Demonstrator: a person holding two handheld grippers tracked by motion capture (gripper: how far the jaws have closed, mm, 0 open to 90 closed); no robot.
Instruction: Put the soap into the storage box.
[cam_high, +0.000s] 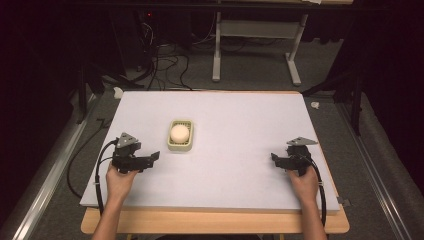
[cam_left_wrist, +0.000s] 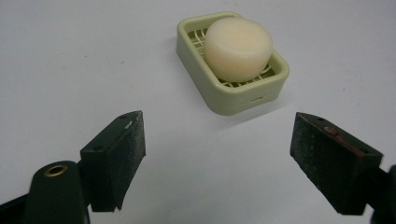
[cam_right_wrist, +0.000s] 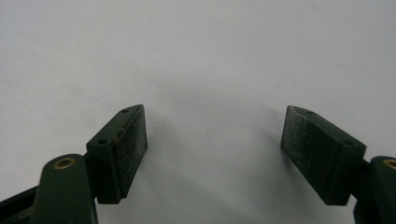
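The left gripper rests on the white mat, jaws wide apart and empty, aimed at the soap lying in its green dish near the mat's middle, just ahead of it. Far to the right, the right gripper also rests with jaws apart – nothing between them but bare mat. Likely risk: the soap is round and smooth, so an off-centre pinch could squirt it out, or a low approach could shove the light dish away – or lift both together
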